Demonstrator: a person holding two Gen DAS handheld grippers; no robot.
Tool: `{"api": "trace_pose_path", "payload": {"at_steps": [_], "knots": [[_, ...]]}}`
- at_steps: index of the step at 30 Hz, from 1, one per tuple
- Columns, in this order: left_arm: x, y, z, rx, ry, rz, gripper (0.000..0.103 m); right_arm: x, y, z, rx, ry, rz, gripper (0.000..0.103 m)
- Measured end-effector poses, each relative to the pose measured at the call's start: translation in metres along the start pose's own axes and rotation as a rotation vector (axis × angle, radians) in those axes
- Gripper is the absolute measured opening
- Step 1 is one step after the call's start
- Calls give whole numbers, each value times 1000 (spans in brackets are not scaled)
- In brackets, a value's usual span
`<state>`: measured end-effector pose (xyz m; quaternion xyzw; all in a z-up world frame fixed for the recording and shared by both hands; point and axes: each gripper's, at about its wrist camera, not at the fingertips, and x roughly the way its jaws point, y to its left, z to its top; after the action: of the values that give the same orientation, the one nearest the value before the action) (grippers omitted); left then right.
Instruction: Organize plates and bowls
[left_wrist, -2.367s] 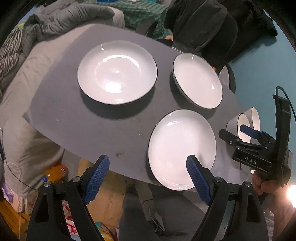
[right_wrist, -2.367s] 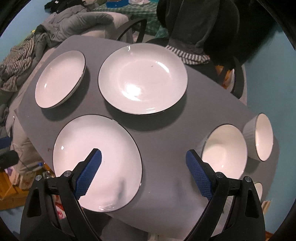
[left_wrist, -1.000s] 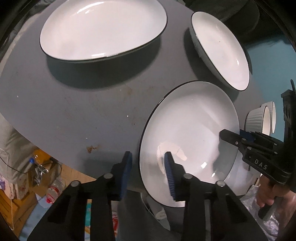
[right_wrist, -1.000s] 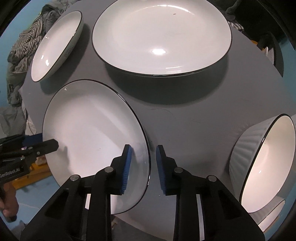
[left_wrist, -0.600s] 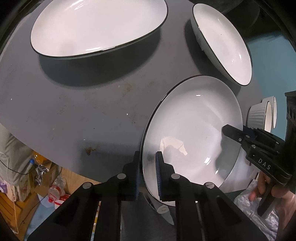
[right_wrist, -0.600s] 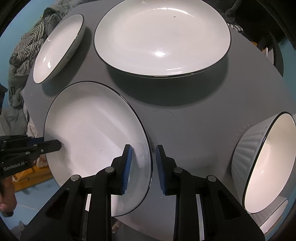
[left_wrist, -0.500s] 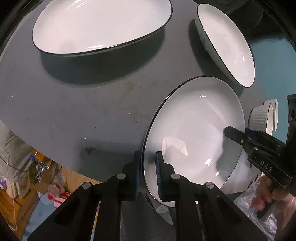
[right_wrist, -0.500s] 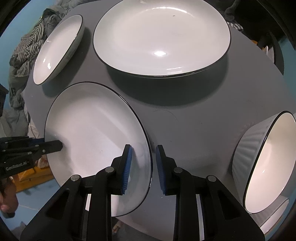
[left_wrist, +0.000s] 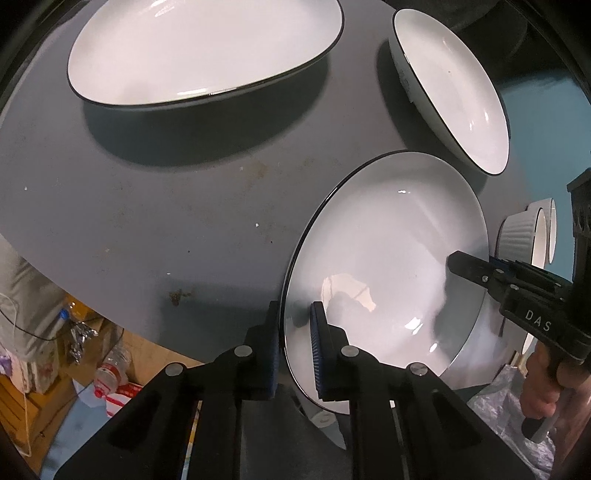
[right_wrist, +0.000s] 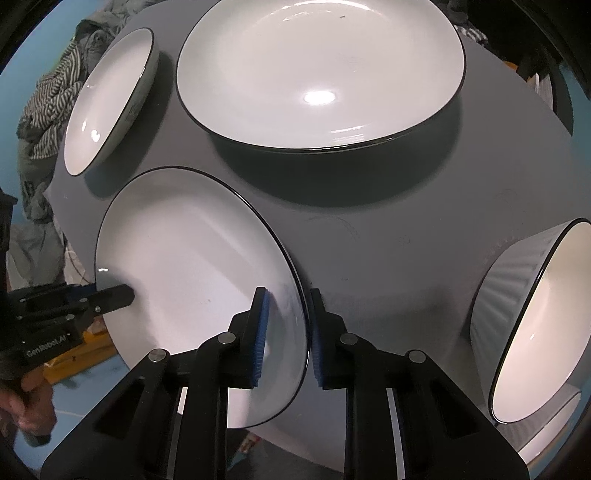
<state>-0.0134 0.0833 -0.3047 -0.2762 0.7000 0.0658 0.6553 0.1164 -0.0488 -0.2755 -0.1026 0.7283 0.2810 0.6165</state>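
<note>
Both grippers, wide open above the table earlier, are now gripping opposite rims of the near plate: the left gripper is clamping its left edge, the right gripper its right edge, tilting it slightly.

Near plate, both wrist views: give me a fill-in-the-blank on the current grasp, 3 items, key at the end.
1. The left tool and the right tool grip opposite rims of the same ____.
2. Each tool has one blue pad above the near plate and one ____ it.
3. The ribbed bowl sits on the ____ tool's side of the grey table.
4. The large plate is touched by ____ tool.

Missing words: plate; below; right; neither
</note>
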Motion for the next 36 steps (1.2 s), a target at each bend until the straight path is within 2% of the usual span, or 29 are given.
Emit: {"api": "trace_pose_path", "payload": {"at_steps": [7, 13, 19, 24, 36], "knots": [[0, -1, 0, -9, -6, 8, 14, 0, -3, 8, -6, 29, 15, 19], [-1, -5, 1, 47, -1, 20, 14, 3, -5, 11, 3, 43, 18, 19], [-3, -4, 6, 19, 9, 7, 14, 5, -6, 12, 12, 61, 30, 18], [-8, -6, 9, 36, 11, 10, 14, 5, -13, 16, 49, 54, 54, 18], [-27, -16, 18, 49, -9, -6, 14, -18, -12, 26, 48, 36, 23, 18]]}}
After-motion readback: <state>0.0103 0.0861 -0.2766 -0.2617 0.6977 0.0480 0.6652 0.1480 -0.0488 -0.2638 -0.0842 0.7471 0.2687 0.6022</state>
